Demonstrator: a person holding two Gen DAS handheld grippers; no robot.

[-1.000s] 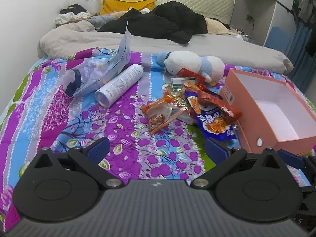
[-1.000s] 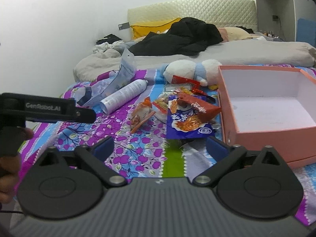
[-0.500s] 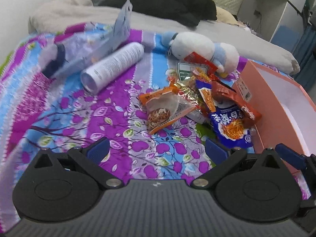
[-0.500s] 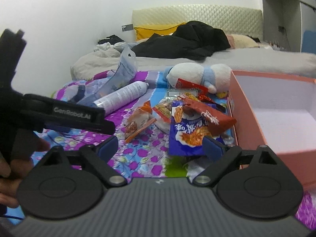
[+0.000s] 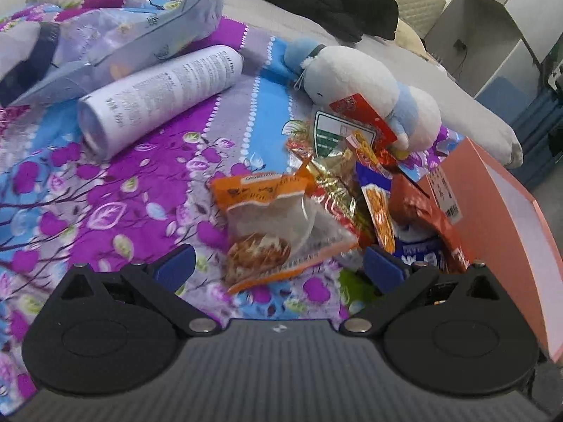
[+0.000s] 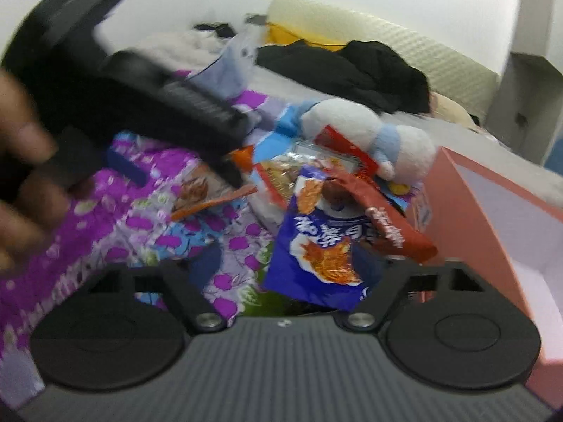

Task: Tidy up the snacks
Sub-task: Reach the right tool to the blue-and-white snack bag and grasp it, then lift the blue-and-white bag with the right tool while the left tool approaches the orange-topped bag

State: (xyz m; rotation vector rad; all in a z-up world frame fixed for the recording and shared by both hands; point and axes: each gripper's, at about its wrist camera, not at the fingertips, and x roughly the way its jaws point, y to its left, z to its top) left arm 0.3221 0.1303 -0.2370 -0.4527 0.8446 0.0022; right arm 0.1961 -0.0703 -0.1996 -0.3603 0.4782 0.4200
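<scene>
White Chinese characters mark the blue snack bag [image 6: 318, 246]; remaining print is illegible.

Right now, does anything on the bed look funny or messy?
Yes. The snack packets lie in a jumbled heap beside the pink box instead of inside it. A white spray can lies tipped on its side, and a plush toy sits among the snacks.

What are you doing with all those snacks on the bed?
A person is tidying snacks with a gripper in each hand. The left gripper is open, closing in on the orange-edged clear snack packet at the near side of the pile. The right gripper is open by the blue snack bag. Nothing is picked up yet. The pink box waits beside the pile.
</scene>
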